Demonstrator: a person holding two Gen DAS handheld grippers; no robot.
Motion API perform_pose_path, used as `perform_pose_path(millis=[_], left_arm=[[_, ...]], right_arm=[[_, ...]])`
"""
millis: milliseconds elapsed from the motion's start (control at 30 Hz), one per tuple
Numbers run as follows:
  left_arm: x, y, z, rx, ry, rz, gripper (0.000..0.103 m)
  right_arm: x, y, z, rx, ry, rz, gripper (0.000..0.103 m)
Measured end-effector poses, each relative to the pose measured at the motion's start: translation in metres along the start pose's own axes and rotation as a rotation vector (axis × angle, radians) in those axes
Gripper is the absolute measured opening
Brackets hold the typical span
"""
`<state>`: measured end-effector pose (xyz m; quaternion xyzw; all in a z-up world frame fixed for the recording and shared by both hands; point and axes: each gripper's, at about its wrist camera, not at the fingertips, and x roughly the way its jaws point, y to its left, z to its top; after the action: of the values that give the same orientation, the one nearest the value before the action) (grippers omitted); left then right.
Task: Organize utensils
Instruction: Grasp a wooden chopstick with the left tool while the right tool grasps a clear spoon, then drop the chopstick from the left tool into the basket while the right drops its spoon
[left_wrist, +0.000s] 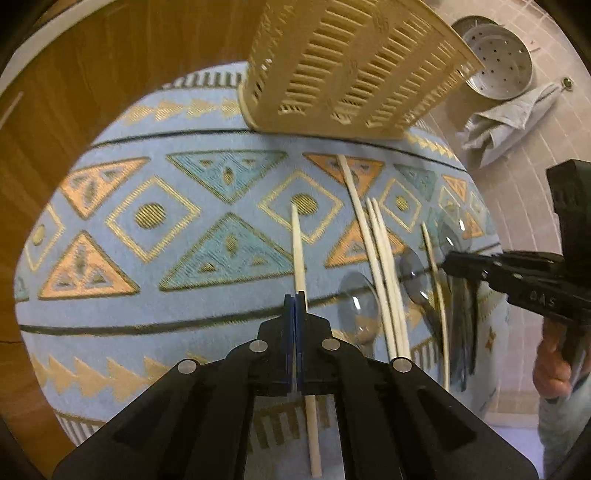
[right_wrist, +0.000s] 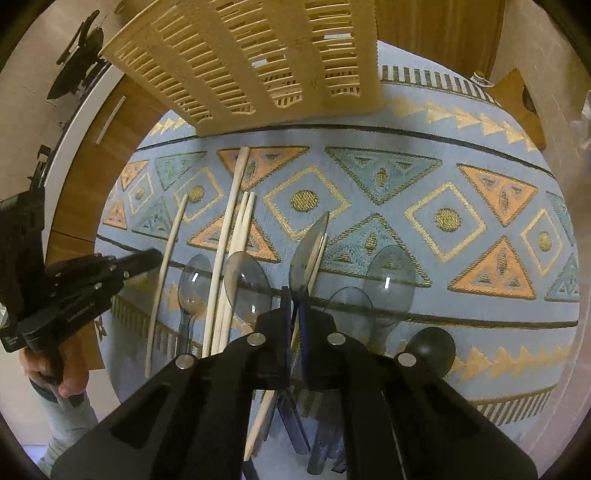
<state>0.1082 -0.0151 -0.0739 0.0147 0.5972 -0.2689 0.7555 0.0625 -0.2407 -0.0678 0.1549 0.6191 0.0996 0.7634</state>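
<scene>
My left gripper (left_wrist: 295, 301) is shut on one pale chopstick (left_wrist: 298, 251) and holds it above the blue patterned cloth (left_wrist: 147, 314); it also shows in the right wrist view (right_wrist: 147, 256). My right gripper (right_wrist: 295, 295) is shut on a clear grey plastic spoon (right_wrist: 308, 247) together with a chopstick (right_wrist: 318, 254). The cream slotted utensil basket (left_wrist: 354, 62) stands at the far edge of the cloth, also in the right wrist view (right_wrist: 251, 59). Several chopsticks (right_wrist: 232, 251) and clear spoons (right_wrist: 388, 280) lie on the cloth below.
A black spoon (right_wrist: 430, 349) lies at the right. A wooden table (left_wrist: 74, 92) shows under the cloth. A metal steamer pot (left_wrist: 498, 59) and a grey towel (left_wrist: 506, 118) lie on the tiled floor beyond.
</scene>
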Motion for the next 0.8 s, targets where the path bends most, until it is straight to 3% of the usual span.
perform_pose_path(millis=[67, 200, 333, 367, 467, 567, 667, 800], left_arm=[[0.000, -0.004, -0.001, 0.011, 0.013, -0.008, 0.020], [0.006, -0.017, 0.002, 0.059, 0.044, 0.057, 0.022], [0.014, -0.036, 0.008, 0.153, 0.095, 0.165, 0.016], [0.016, -0.042, 0.009, 0.175, 0.100, 0.203, 0.005], [0.017, -0.051, 0.010, 0.202, 0.088, 0.250, 0.003], [0.007, -0.052, 0.006, 0.170, 0.003, 0.210, 0.003], [-0.031, -0.053, 0.003, 0.127, -0.172, 0.137, 0.003], [-0.096, -0.060, 0.001, 0.109, -0.425, 0.069, 0.003]], right_arm=[[0.000, -0.001, -0.002, -0.002, 0.004, 0.012, 0.003], [0.000, -0.004, -0.003, -0.012, 0.011, 0.030, 0.003], [0.002, -0.001, -0.003, -0.022, 0.016, 0.031, 0.003], [0.001, -0.001, -0.003, -0.029, 0.013, 0.029, 0.003], [-0.006, 0.001, -0.005, -0.057, -0.009, 0.030, 0.003], [-0.022, 0.005, -0.009, -0.106, -0.070, 0.039, 0.003], [-0.040, 0.007, -0.013, -0.147, -0.139, 0.080, 0.003], [-0.082, 0.018, -0.015, -0.216, -0.302, 0.129, 0.003]])
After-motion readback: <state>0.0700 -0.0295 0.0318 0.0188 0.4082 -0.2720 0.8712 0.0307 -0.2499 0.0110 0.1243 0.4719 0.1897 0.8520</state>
